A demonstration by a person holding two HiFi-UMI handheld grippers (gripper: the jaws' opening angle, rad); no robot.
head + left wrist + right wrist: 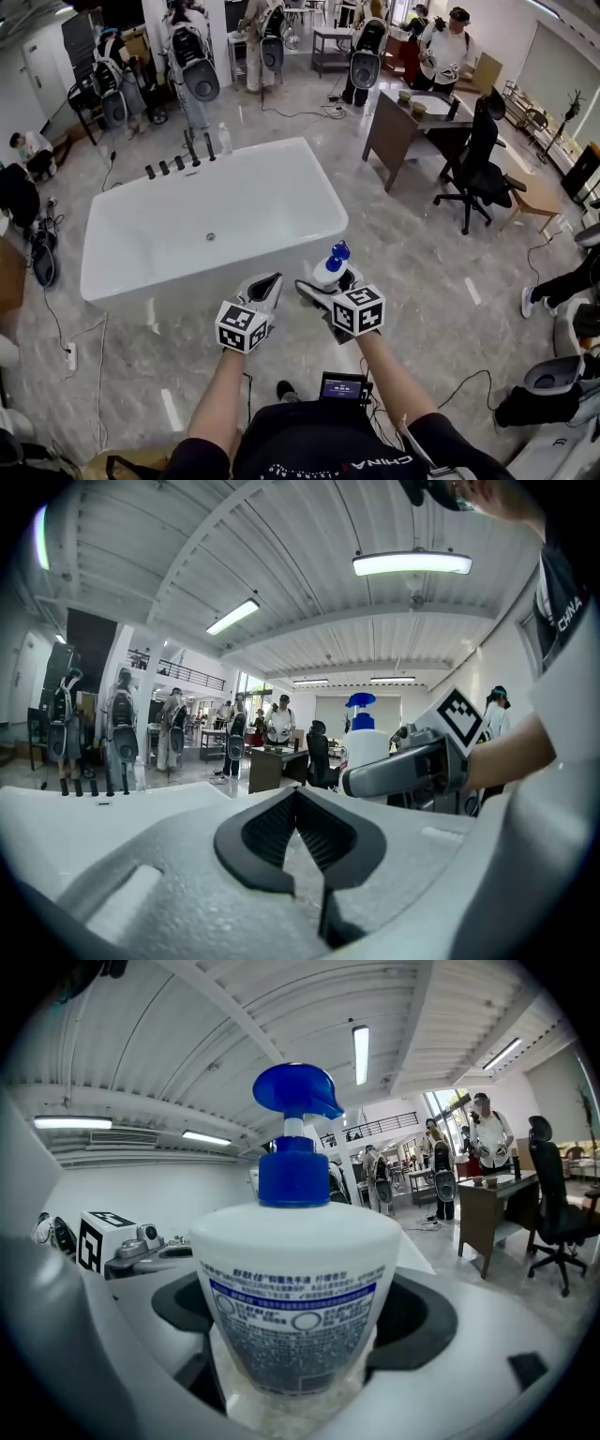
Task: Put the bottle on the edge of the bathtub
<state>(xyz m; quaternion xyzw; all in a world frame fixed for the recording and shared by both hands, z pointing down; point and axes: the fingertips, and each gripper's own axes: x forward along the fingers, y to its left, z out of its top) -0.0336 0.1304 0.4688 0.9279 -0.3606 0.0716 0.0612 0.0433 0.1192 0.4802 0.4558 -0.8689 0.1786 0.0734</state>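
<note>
Peering down past the dark shirt [309, 450] and both forearms: carrying the bottle [330, 270] upright in the right gripper [323, 286], jaws clamping the lower belly of it, hovering near the bathtub [206, 270] at its near right corner and not resting on anything. Holding the left gripper [270, 284] alongside, jaws pressed together on nothing.

Guessing about handling here: dealing with smooth white plastic, rounded and a bit squeezable, so probably slippery under hard pads and happy to twist if pinched too low. Judging it light to middling (no seeing how full it is). Gripping the wide body where the label [292, 1309] wraps round seems right; grabbing the blue pump head [295, 1115] or its thin neck is asking for wobble, since that part is narrow and springy.

Looking at the tub: glossy white, boxy with softly rounded corners, flat rim running all round, dark taps [178, 161] poking up at the far left corner. Thinking a slick, narrow rim like that wants the base landing flat and square, not tilted, or risking a slide into the basin or onto the pale marbled floor [422, 272].
</note>
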